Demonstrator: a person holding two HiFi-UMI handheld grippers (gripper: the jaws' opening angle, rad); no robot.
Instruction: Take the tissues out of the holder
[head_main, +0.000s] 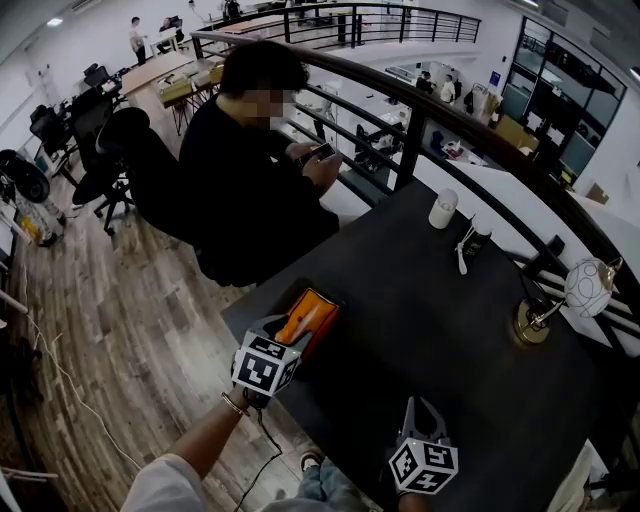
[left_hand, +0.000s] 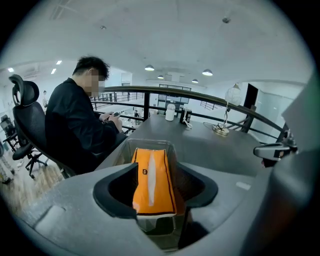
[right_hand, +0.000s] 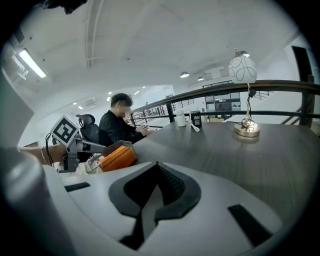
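Note:
An orange tissue pack (head_main: 311, 316) sits in a clear holder (left_hand: 150, 145) at the near left corner of the dark table (head_main: 450, 300). In the right gripper view the orange tissue pack (right_hand: 112, 157) tilts up out of the holder (right_hand: 94, 164). My left gripper (left_hand: 156, 172) is at the pack's near end, jaws spread wide on either side of the orange tissue pack (left_hand: 152, 182), and I see no squeeze. In the head view the left gripper (head_main: 290, 338) reaches in from the table's corner. My right gripper (head_main: 420, 403) rests at the near edge, shut and empty; the right gripper (right_hand: 156, 165) points across the table.
A person (head_main: 250, 170) sits at the table's far left end, looking at a phone. A globe lamp (head_main: 588, 285) stands at the right. A white cup (head_main: 443, 209) and a dark container (head_main: 478, 240) sit by the railing (head_main: 480, 130). Office chairs (head_main: 110, 150) stand on the wooden floor.

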